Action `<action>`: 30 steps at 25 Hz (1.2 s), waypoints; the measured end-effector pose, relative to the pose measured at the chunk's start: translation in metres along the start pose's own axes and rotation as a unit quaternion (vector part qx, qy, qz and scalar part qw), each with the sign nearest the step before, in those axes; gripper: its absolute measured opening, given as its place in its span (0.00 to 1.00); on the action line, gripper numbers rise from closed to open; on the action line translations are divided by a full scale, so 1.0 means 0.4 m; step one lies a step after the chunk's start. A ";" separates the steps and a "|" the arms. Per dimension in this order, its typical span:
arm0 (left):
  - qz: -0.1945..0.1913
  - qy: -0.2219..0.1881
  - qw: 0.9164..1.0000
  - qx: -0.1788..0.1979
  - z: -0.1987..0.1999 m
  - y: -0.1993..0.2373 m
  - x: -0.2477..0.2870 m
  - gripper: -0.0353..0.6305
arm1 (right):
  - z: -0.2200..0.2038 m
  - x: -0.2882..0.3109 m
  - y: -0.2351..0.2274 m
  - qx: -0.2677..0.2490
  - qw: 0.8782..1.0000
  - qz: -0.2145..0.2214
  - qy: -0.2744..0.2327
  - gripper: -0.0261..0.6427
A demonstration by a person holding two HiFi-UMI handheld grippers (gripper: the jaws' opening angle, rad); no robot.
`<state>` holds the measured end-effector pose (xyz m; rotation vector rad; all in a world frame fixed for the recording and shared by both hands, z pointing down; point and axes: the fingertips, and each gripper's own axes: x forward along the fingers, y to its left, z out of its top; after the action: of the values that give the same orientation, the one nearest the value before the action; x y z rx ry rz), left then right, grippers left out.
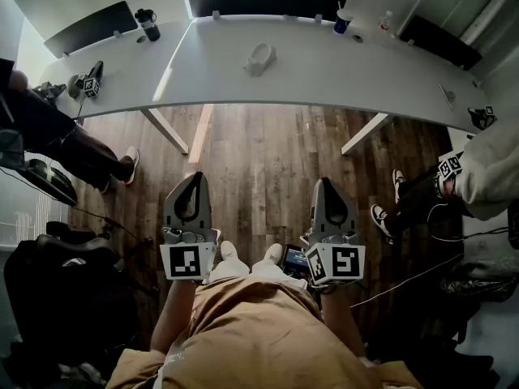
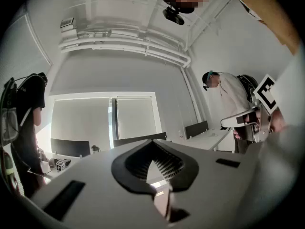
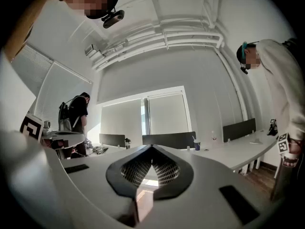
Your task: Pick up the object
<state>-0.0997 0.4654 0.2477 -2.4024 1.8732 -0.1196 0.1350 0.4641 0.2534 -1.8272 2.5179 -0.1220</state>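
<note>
Left gripper: our left gripper (image 1: 197, 178) sits level at waist height, jaws drawn together, and nothing is between them in its own view (image 2: 151, 143).
Right gripper: same story for our right gripper (image 1: 324, 183), closed to the tips and empty (image 3: 152, 148).
Where the object is: the white object (image 1: 259, 57) lies alone near the middle of the white table (image 1: 211, 79). It is well apart from both grippers, with wooden floor (image 1: 259, 152) between us and the table's edge.
Neighbours: a dark mug (image 1: 147, 23) stands far off to one side and a blue cup (image 1: 343, 21) far off to the other, so nothing crowds the object.
What it looks like: it is small, pale and rounded, with a hollow or loop at one end. From here we can't name it or its material.
How we expect it to handle: we'd guess it is light and stiff, a moulded piece. Its smooth surface could slip between the pads, and being so light it may skid on the tabletop if nudged.
Where to grip: we'd go across the narrower middle of the body with one pad on each long side, not on the rounded end.
Before that: we have to step up to the table and open a jaw; the task is not yet begun.
</note>
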 end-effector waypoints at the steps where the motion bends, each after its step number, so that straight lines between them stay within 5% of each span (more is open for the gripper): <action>1: 0.001 0.000 1.000 0.001 0.000 -0.002 0.002 0.06 | 0.001 -0.001 -0.002 0.000 1.000 0.002 0.000 0.04; 16: 0.009 0.012 1.000 -0.008 -0.023 -0.070 -0.002 0.06 | -0.004 -0.009 -0.054 -0.012 1.000 0.018 0.006 0.04; 30: 0.000 -0.003 1.000 -0.018 -0.035 0.157 0.195 0.06 | -0.005 0.259 0.037 -0.017 1.000 -0.001 0.009 0.04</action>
<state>-0.1428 0.3742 0.2546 -2.4223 1.8897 -0.0792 0.0885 0.3704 0.2568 -1.8485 2.5464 -0.0950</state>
